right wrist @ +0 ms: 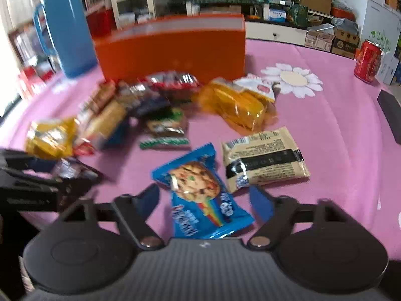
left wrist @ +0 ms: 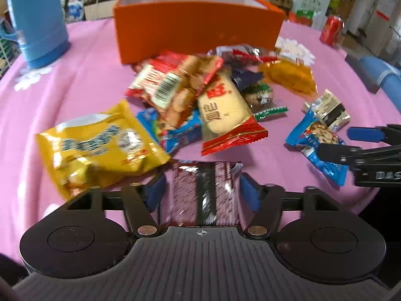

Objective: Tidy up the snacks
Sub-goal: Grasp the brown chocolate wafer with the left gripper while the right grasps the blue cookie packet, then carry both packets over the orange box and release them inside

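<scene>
Jaws of left gripper [left wrist: 203, 190] parted around a dark red wrapper [left wrist: 200, 195]; right gripper [right wrist: 204, 198] spread, blue cookie packet [right wrist: 200, 193] lying loose between. Beyond: snack pile [left wrist: 195, 90], then orange box [left wrist: 195, 25] on pink tablecloth [left wrist: 75, 75].

Your left gripper [left wrist: 203, 190] and right gripper [right wrist: 204, 203]: black bodies, ribbed grey top plates, blue finger pads [left wrist: 249, 195], round silver pivot screws [left wrist: 256, 230], white lettering on side.
</scene>
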